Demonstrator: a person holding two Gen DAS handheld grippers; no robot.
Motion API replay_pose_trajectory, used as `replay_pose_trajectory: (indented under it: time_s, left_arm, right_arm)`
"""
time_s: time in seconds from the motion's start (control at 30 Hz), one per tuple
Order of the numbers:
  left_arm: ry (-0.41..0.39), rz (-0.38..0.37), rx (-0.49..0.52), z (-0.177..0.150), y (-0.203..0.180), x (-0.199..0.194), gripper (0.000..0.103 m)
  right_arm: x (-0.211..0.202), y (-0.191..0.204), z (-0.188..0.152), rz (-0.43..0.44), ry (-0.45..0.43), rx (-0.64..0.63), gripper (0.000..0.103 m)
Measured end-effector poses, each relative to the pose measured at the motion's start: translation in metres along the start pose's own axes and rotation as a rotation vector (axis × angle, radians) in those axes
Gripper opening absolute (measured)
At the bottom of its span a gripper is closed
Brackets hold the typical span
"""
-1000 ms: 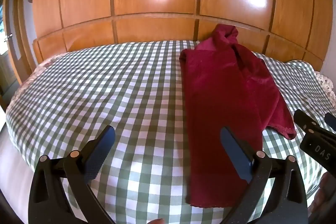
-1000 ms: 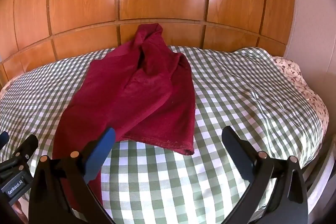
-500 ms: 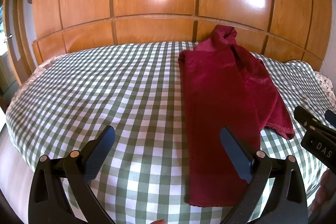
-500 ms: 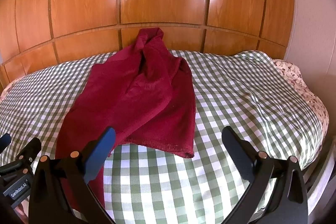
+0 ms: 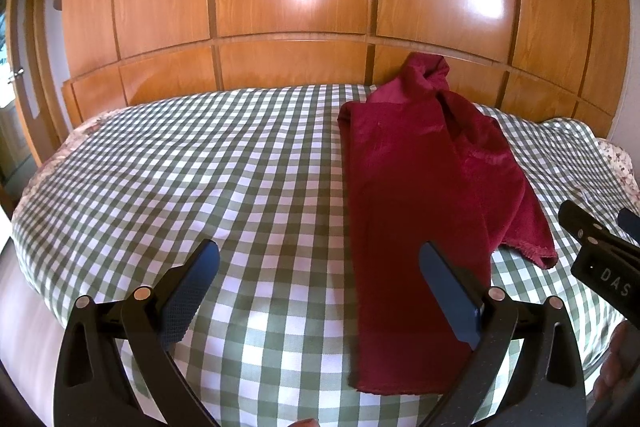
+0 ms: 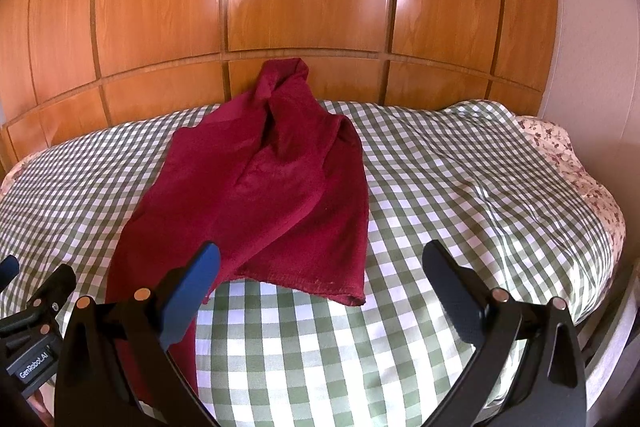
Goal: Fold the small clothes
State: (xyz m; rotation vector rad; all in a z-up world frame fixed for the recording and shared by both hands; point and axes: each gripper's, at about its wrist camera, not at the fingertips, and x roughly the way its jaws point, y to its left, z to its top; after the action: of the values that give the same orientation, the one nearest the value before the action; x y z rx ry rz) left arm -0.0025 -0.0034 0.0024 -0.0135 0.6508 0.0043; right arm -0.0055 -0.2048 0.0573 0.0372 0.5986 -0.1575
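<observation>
A dark red garment (image 5: 416,195) lies lengthwise on the green-and-white checked bed cover (image 5: 200,167). Its far end is bunched against the wooden headboard, and one side is folded over the other. It also shows in the right wrist view (image 6: 272,187). My left gripper (image 5: 320,291) is open and empty, held above the bed near the garment's near hem. My right gripper (image 6: 320,291) is open and empty, above the near hem of the garment's folded side. The right gripper's body shows at the right edge of the left wrist view (image 5: 600,259).
A tall wooden headboard wall (image 5: 300,7) stands behind the bed. A floral sheet (image 6: 568,155) shows at the bed's right edge, next to a pale wall (image 6: 592,27). The bed's near edge drops off below the grippers.
Both grippers have drifted slightly back and up; the garment has not moved and both stay open.
</observation>
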Motion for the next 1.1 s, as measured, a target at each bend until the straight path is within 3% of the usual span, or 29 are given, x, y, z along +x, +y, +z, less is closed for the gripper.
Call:
replay_pose_trajectory:
  time_s: [0.6, 0.87, 0.93, 1.03, 1.1]
  left_arm:
    - [0.013, -0.011, 0.008, -0.006, -0.001, 0.002, 0.099]
    - [0.109, -0.125, 0.150, -0.025, -0.022, 0.019, 0.099]
    - [0.121, -0.165, 0.189, -0.033, -0.028, 0.019, 0.099]
    - [0.148, -0.206, 0.245, -0.042, -0.038, 0.024, 0.099]
    - [0.182, -0.227, 0.271, -0.048, -0.043, 0.031, 0.094]
  right_arm:
    - [0.006, -0.002, -0.005, 0.001, 0.013, 0.006, 0.101]
    - [0.023, -0.028, -0.003, 0.007, 0.050, 0.055, 0.101]
    - [0.031, -0.037, 0.000, 0.017, 0.061, 0.080, 0.096]
    - [0.050, -0.048, 0.009, 0.064, 0.098, 0.127, 0.077]
    - [0.068, -0.050, 0.017, 0.123, 0.130, 0.156, 0.075]
